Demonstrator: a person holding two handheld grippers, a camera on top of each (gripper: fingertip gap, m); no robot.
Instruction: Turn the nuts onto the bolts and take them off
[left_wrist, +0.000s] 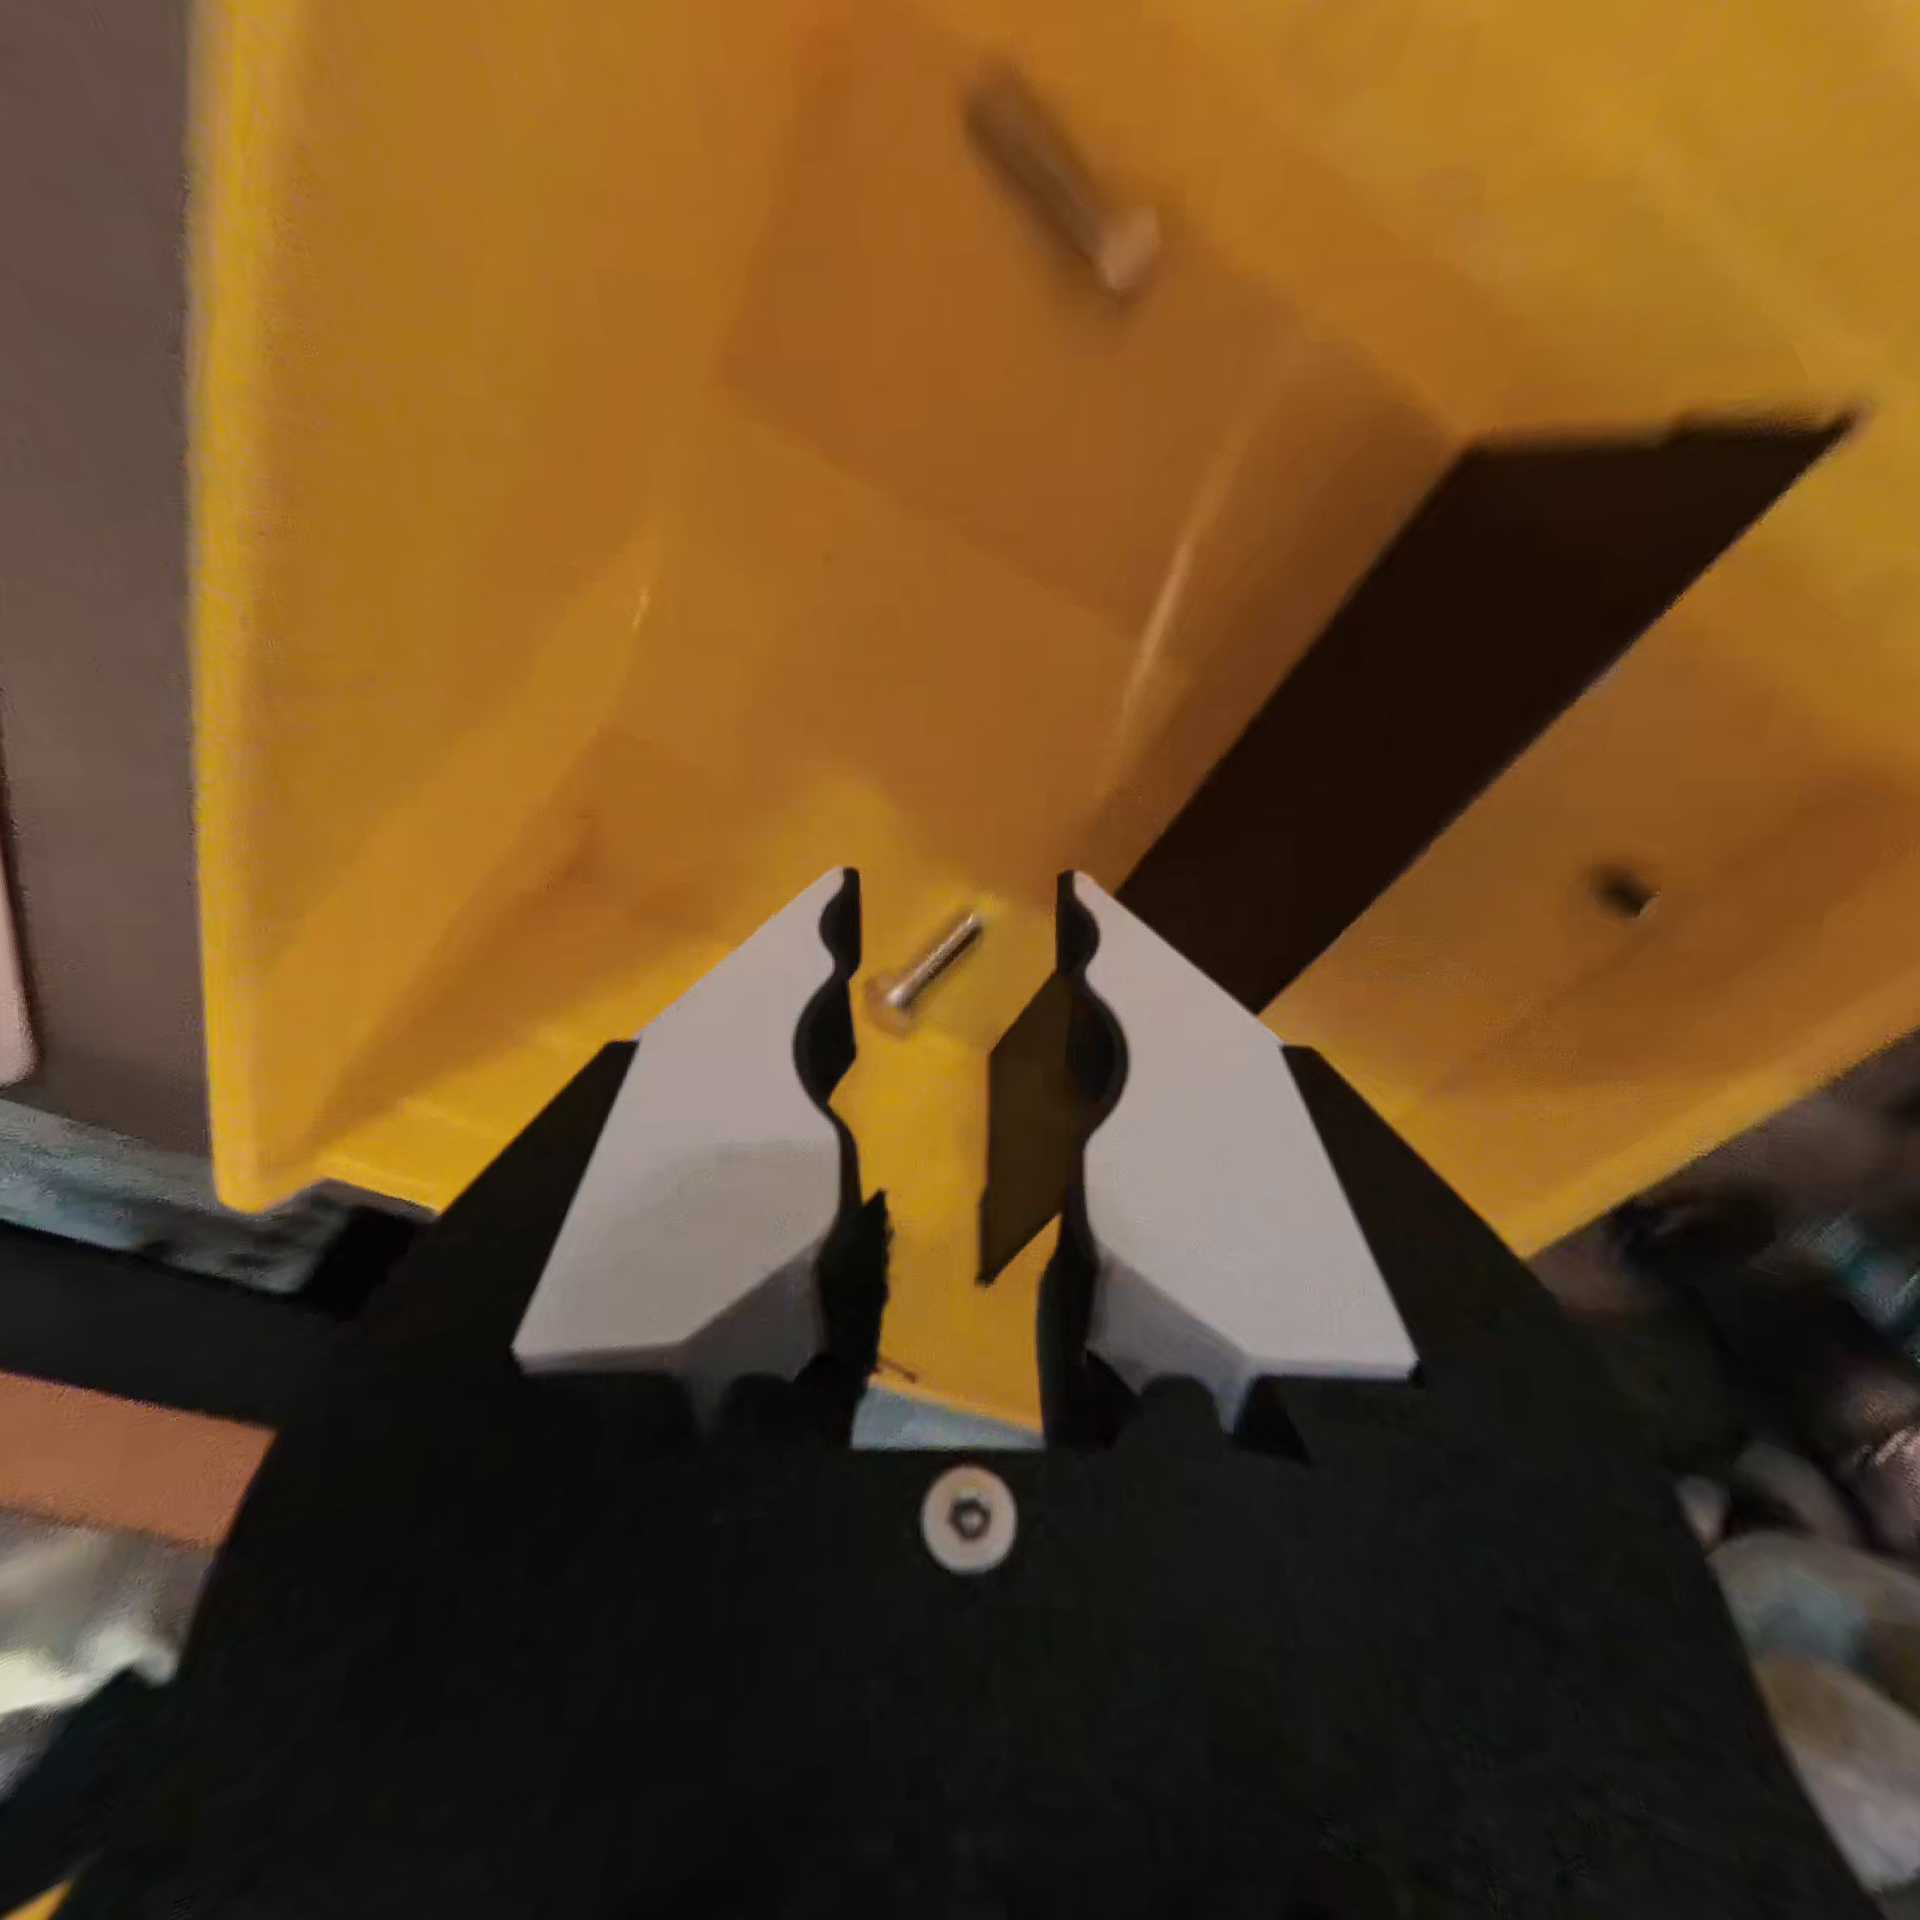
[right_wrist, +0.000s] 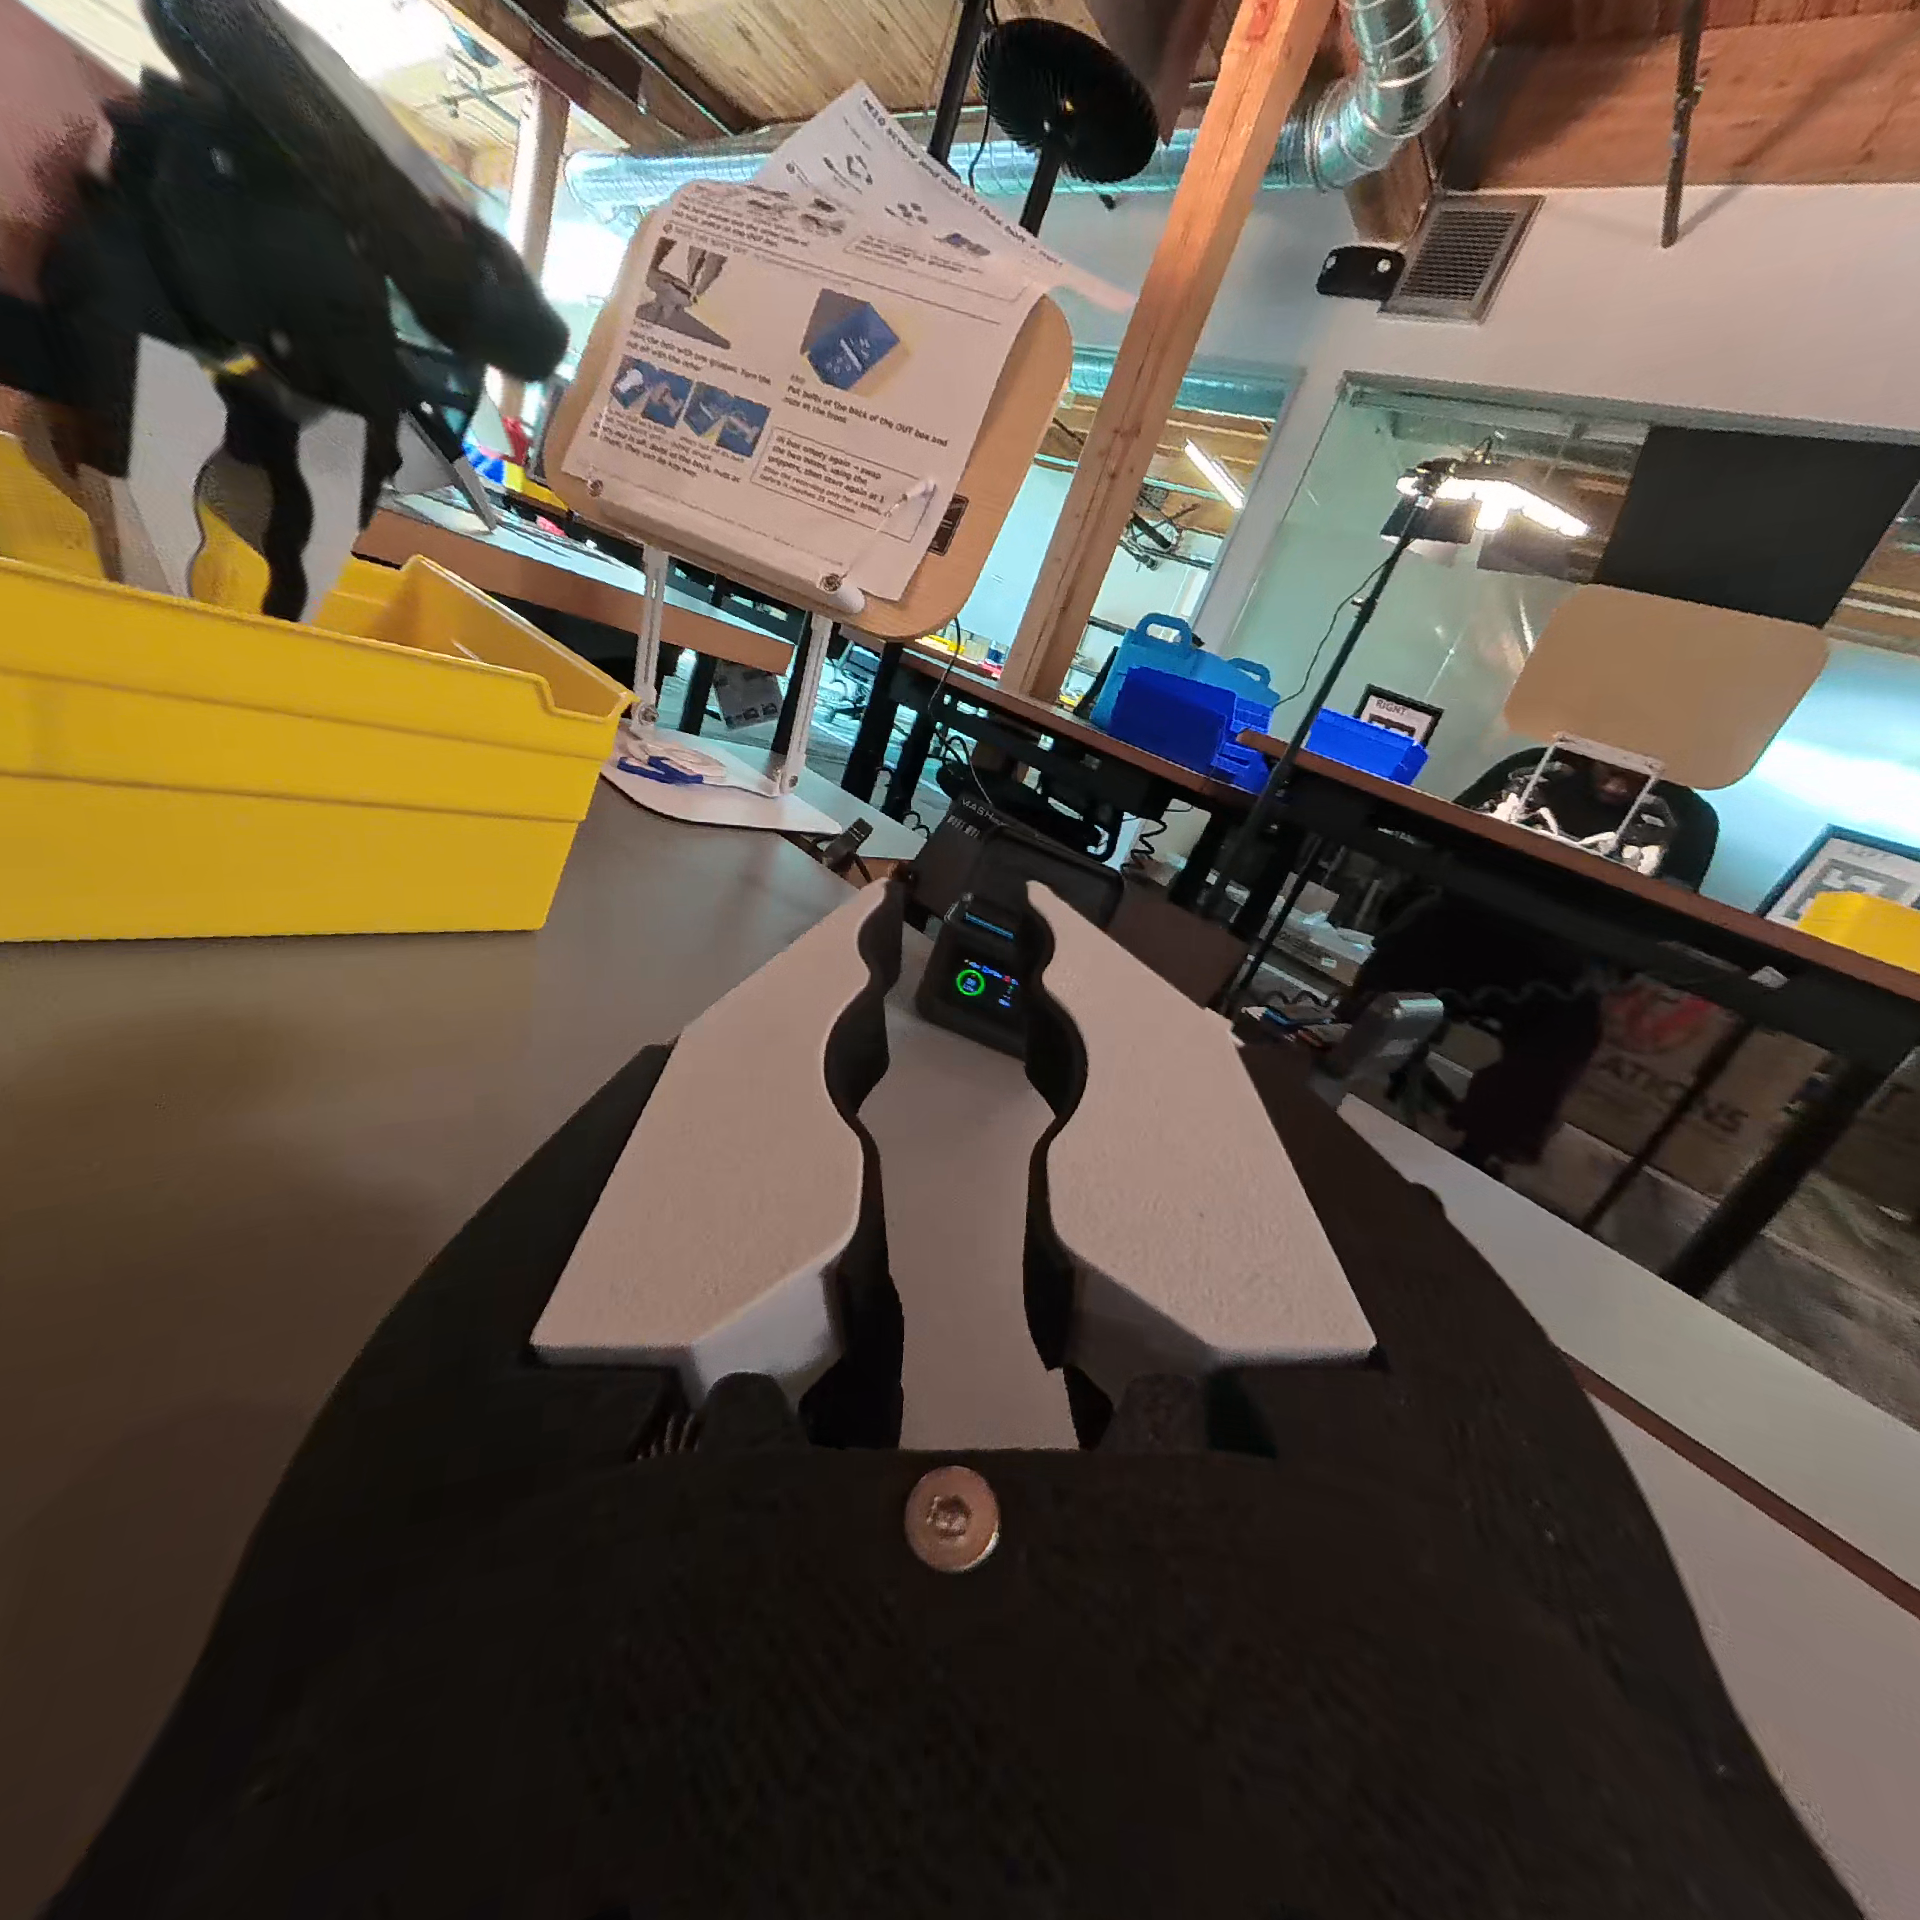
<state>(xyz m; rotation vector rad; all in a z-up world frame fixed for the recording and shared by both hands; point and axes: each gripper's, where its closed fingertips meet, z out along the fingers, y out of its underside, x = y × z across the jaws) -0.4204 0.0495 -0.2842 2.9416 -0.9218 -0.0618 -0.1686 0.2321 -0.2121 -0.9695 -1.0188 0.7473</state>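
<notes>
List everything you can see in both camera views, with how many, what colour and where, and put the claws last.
Bolts: two, silver; one just past the left claw's tips, one blurred farther back in the bin.
Bin: yellow, black divider inside; also at left on the table.
Table: one, grey.
Instruction sheets on a wooden stand: one set, white, behind the bin.
Small device with lit screen: one, black, ahead of the right claw.
Blue bins: several, on a far table.
Fan: one, black, overhead.
Left claw: open, over the bin; also blurred at upper left.
Right claw: open, empty.
</notes>
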